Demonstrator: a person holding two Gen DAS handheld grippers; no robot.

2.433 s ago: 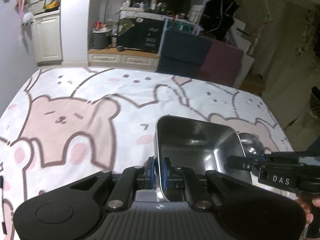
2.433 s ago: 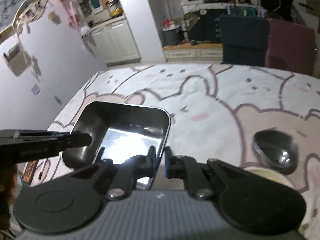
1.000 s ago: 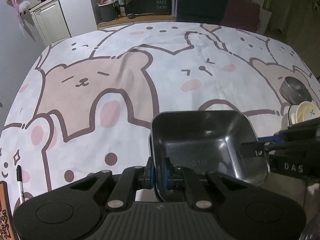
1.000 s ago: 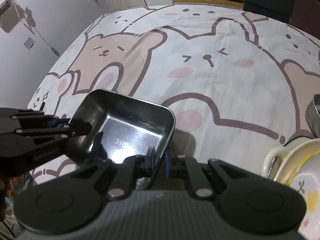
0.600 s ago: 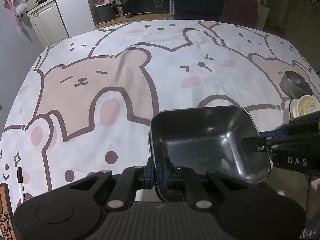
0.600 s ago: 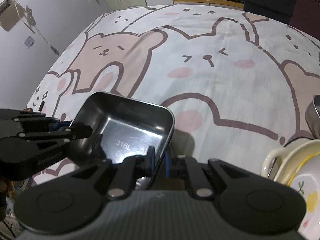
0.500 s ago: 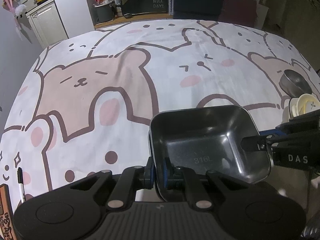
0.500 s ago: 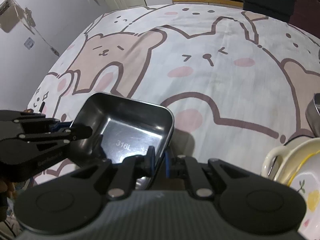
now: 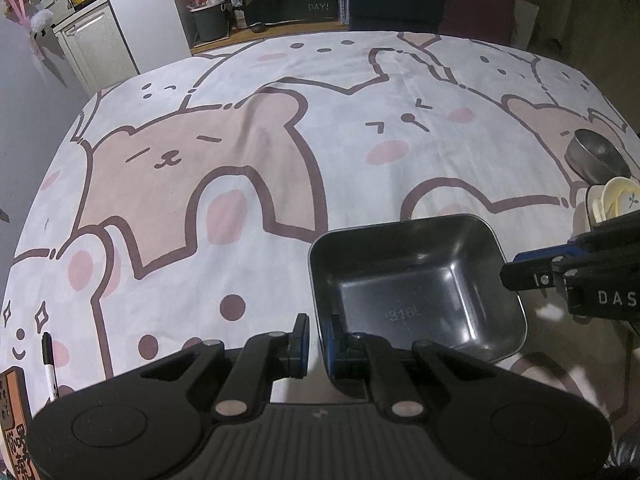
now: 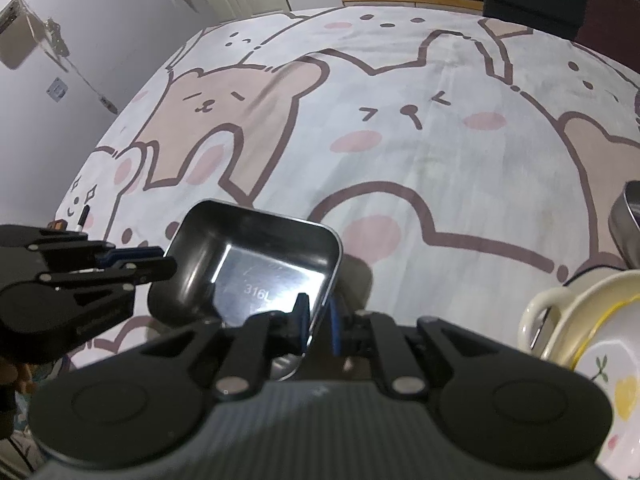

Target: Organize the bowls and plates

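Black grippers (image 9: 314, 338), blue-padded jaws

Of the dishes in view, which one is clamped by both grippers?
The square steel tray stamped 316L, pinched at opposite rims by the left gripper and the right gripper. The round steel bowl and cream dishes sit untouched.

Far and left desk (image 9: 280, 152): left bare under the cartoon cloth; room is given there.
Near centre: taken up by the steel tray (image 9: 416, 284).
Right edge: blocked by a steel bowl (image 9: 596, 158) and cream dishes (image 9: 616, 204).
Near left corner: narrowed by a marker (image 9: 49, 364).
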